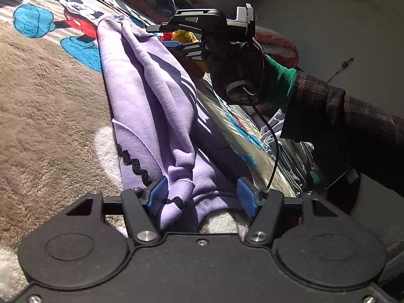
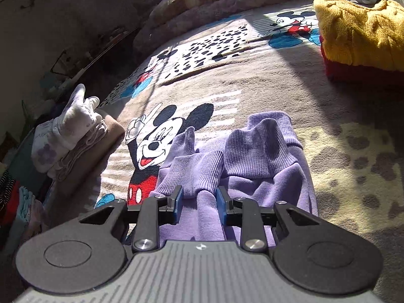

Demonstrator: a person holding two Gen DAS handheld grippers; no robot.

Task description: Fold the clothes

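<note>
A lilac sweatshirt (image 1: 151, 96) lies lengthwise on a cartoon-mouse blanket (image 1: 45, 106) spread over what looks like a bed, narrowed into a long strip with its sleeves drawn in over the body. The left tool (image 1: 200, 197) sits low at the near end of the strip, its blue pads (image 1: 157, 194) spread apart with a fold of lilac cloth rising between them; the cloth rests against the left pad, but nothing is pinched. At the far end, the right tool (image 2: 198, 202) is likewise apart, hovering over the ribbed cuffs (image 2: 199, 169) and hem band (image 2: 260, 151), with a ridge of fabric running up between its pads and not gripped. In the left camera's view, a dark-gloved hand (image 1: 232, 58) with a green cuff and plaid sleeve holds that right tool above the strip's far end.

With one tool at each end, the person appears placed to take both ends and bring one over the other, halving the strip; this seems a late step for this garment. The thick fleece will likely bunch, so each tool probably needs to close on all the layers, or a sleeve could slip out. A mustard knit (image 2: 361, 32) on a red garment (image 2: 358, 73) sits far right, well apart, and folded pale clothes (image 2: 68, 136) are stacked at the left edge, seemingly finished work kept clear of the folding area.
</note>
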